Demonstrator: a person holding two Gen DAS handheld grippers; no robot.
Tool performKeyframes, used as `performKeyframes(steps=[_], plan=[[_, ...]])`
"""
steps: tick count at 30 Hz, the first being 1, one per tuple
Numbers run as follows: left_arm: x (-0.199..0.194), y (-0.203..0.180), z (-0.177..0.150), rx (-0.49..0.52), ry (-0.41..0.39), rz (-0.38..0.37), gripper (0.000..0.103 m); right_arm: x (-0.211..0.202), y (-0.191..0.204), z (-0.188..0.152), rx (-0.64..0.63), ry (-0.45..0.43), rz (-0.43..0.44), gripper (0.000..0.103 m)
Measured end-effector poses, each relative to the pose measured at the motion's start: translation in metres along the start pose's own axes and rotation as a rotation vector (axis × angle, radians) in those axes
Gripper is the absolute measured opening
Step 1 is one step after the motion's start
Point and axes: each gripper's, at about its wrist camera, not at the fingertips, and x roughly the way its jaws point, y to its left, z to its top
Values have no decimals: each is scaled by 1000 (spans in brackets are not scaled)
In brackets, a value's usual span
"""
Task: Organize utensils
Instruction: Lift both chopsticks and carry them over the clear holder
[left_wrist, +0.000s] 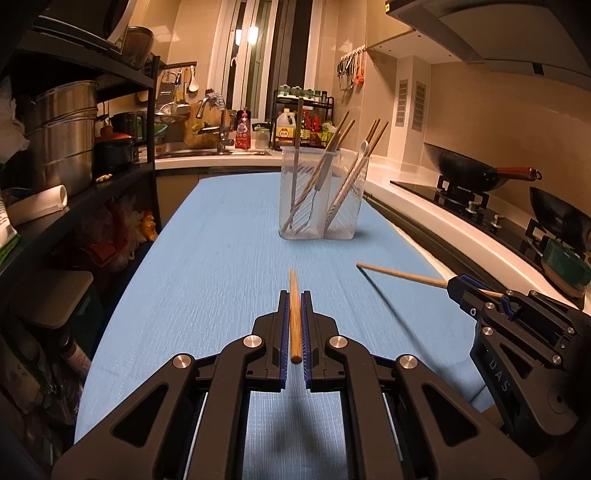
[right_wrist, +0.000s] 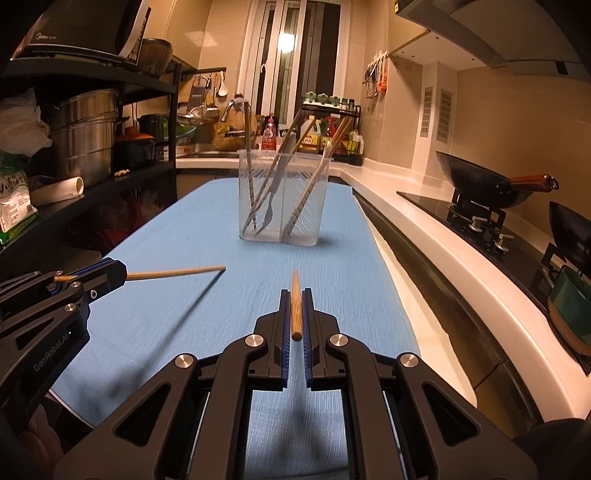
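Note:
A clear plastic utensil holder (left_wrist: 320, 194) stands upright on the blue table (left_wrist: 207, 258), with chopsticks, a white spoon and a fork in its two compartments; it also shows in the right wrist view (right_wrist: 282, 197). My left gripper (left_wrist: 294, 295) is shut on a wooden chopstick (left_wrist: 294, 314) that points toward the holder, above the table. My right gripper (right_wrist: 294, 295) is shut on a second wooden chopstick (right_wrist: 296, 306), held the same way. Each gripper shows in the other's view, the right (left_wrist: 458, 288) and the left (right_wrist: 118, 273), with its chopstick sticking out forward.
A dark shelf rack (left_wrist: 74, 155) with steel pots runs along the left. A white counter (left_wrist: 461, 225) with a gas hob and two woks (left_wrist: 476, 170) runs along the right. A sink and bottles stand at the far end (left_wrist: 236, 147).

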Motion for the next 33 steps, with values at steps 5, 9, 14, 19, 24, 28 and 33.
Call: performKeyframes(steps=[5,9,14,19,24,28,33], plan=[[-9,5,21,-16,-43,-10,6,-11,-3,26,-3,-28,4,6],[-12,9,43,-22,-62,-24,6,-17,-6,47,-7,-42,9,6],[-9,17,66,-44,-46,-38,6,-21,-14,73,0,-61,11,6],[-3,29,88,-72,-5,-63,6,-19,-28,104,26,-72,33,6],[1,39,123,-79,23,-86,6,-10,-44,132,66,-63,65,6],[5,41,150,-67,32,-108,6,-2,-56,154,90,-67,82,6],[13,44,187,-71,36,-149,6,6,-67,183,108,-81,108,6]])
